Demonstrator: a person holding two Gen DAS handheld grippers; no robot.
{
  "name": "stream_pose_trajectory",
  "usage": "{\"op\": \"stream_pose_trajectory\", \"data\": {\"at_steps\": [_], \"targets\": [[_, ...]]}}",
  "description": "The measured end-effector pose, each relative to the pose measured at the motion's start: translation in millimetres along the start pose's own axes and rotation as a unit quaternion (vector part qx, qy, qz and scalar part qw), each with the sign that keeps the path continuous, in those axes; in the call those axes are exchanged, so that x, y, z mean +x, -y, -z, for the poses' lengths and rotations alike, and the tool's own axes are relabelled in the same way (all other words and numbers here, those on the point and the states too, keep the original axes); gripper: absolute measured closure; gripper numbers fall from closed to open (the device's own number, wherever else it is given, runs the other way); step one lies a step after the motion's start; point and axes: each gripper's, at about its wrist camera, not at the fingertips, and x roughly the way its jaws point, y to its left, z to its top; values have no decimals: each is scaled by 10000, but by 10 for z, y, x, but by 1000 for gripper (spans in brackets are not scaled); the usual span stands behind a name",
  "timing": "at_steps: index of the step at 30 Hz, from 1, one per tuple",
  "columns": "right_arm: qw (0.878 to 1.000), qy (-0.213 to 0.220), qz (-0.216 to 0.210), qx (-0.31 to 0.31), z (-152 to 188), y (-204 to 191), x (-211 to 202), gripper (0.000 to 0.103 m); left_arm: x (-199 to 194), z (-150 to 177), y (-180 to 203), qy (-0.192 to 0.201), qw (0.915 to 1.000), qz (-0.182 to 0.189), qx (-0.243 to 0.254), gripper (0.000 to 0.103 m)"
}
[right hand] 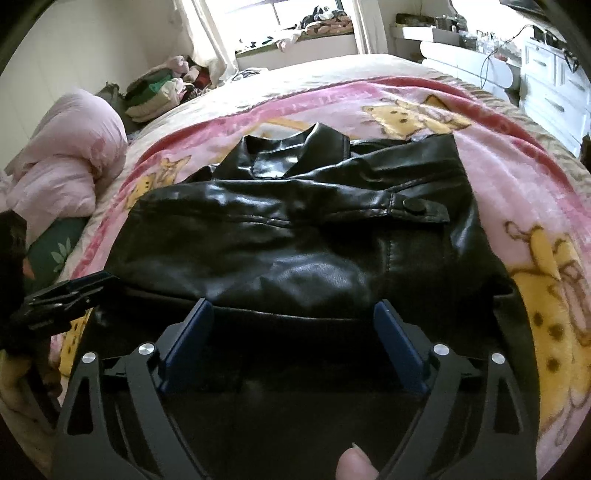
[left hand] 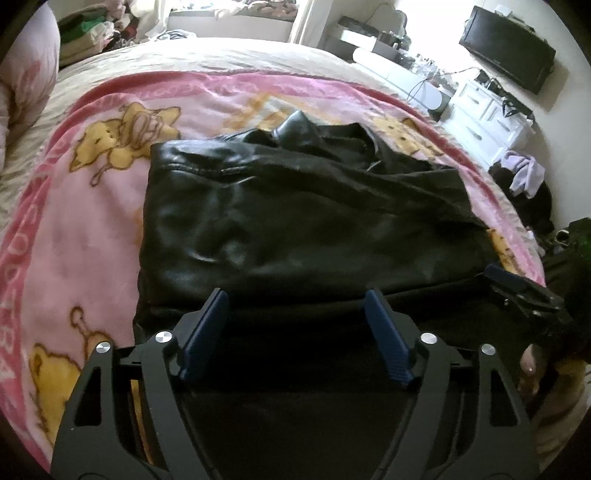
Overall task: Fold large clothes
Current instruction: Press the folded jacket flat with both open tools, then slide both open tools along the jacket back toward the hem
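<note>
A black leather jacket [right hand: 295, 251] lies on the pink blanket [left hand: 74, 229] that covers the middle of the bed, collar at the far end and hem toward the near edge. Both sleeves are folded across the body; the upper one runs left to right and ends in a cuff tab with a dark snap button [right hand: 412, 206] near the jacket's right side. The stand-up collar [right hand: 295, 155] is open and shows the shiny lining inside.

At the near hem, the right gripper [right hand: 293, 306] points down at the jacket with its blue pads [right hand: 397, 347] spread wide, leather showing in the gap, though neither pad presses on it. A fingertip [right hand: 354, 463] of the person shows at the very bottom of that view. The left gripper [left hand: 295, 295] sits just to the left along the same hem, also spread apart, nothing pinched between its blue pads [left hand: 205, 332]. Each gripper appears at the edge of the other's view, near but apart.

The blanket carries yellow cartoon bears and a darker pink border, and lies on a cream bedspread [left hand: 221, 55]. A bunched pink duvet [right hand: 70, 155] sits at the far left. Beyond it is a pile of folded clothes [right hand: 151, 96], and a bright window [right hand: 273, 22] at the head. To the right stand a white dresser [left hand: 484, 118] and a wall-mounted television [left hand: 508, 48].
</note>
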Motion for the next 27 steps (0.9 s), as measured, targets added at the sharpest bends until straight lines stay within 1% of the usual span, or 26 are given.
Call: {"op": "stream_pose_trajectory", "data": {"at_steps": [2, 4, 5, 6, 9, 11, 13, 20, 24, 27], "targets": [[10000, 33, -28, 41, 6, 0, -38, 14, -36, -4, 19, 42, 10000, 11, 14, 32], [10000, 75, -33, 57, 5, -1, -77, 9, -80, -13, 36, 91, 9999, -12, 42, 32], [9999, 100, -40, 53, 2, -5, -97, 9, -91, -15, 40, 109, 9999, -14, 39, 24], [9999, 119, -41, 49, -1, -8, -116, 9, -111, -19, 44, 136, 9999, -19, 33, 20], [9998, 181, -40, 67, -12, -8, -175, 8, -160, -25, 45, 194, 9998, -29, 10, 17], [9997, 229, -67, 87, -23, -17, -210, 8, -176, -27, 38, 208, 9998, -65, -6, 11], [9996, 275, -76, 93, -33, -26, -241, 7, -192, -31, 31, 225, 9996, -145, -15, 9], [9992, 392, -75, 80, -55, -75, -334, 7, -241, -49, -2, 196, 9990, -397, -90, 9], [9988, 477, -88, 23, -64, -114, -409, 6, -389, -55, 63, 405, 9971, -633, 75, 9], [9983, 572, -90, -19, -76, -150, -486, 6, -500, -72, 101, 544, 9965, -618, 140, 9]]}}
